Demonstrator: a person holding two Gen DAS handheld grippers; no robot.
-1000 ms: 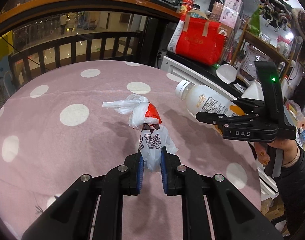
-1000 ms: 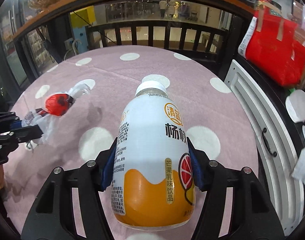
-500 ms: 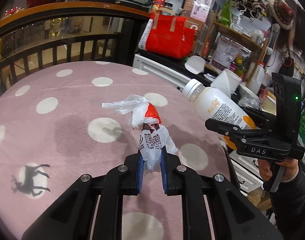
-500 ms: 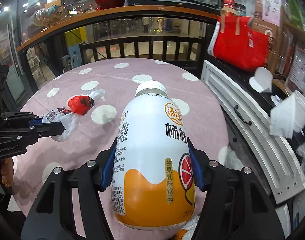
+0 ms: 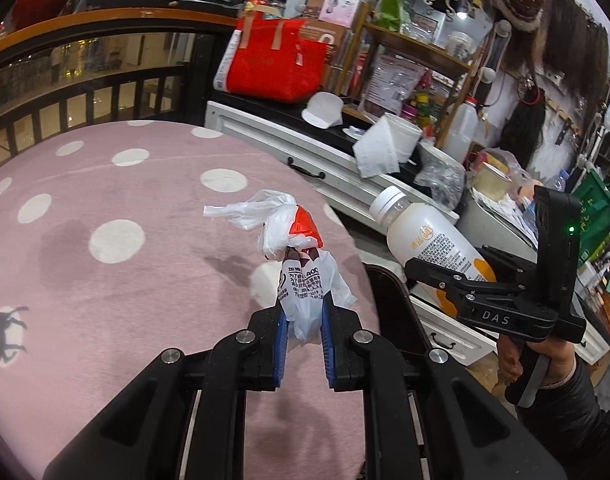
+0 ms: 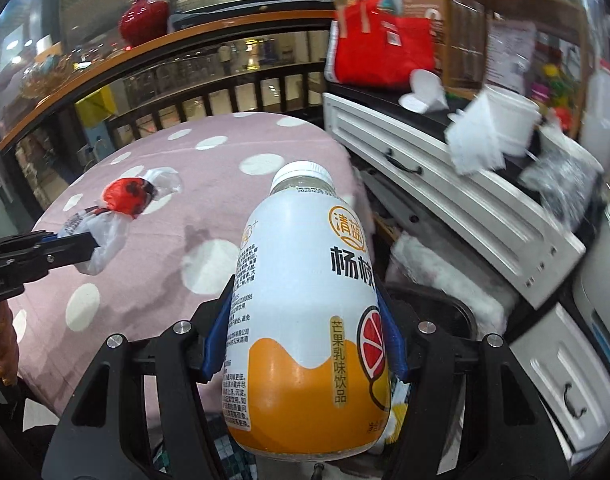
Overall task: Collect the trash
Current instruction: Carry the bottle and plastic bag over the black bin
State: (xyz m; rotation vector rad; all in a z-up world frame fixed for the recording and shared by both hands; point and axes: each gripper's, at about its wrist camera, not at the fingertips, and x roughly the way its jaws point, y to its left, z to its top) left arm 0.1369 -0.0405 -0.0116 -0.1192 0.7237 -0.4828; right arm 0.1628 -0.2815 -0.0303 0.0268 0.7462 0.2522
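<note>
Above the pink dotted table (image 5: 105,272), the left gripper (image 5: 303,322) pinches a crumpled white-and-red plastic bag (image 5: 301,280). Beside it, past the table's edge, the right gripper (image 6: 305,344) clamps a white-and-orange capped bottle (image 6: 305,320).

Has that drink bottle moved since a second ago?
Yes. The bottle, clamped in the right gripper, has swung right, off the dotted table toward the white drawers.

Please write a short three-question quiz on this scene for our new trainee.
1. True or false: the left gripper is shut on a knotted plastic bag.
2. What does the right gripper hold? A) a cup B) a bottle C) a vase
3. Fill in: the pink tablecloth has white ____.

Key: 1 true; 2 B; 3 dots.
</note>
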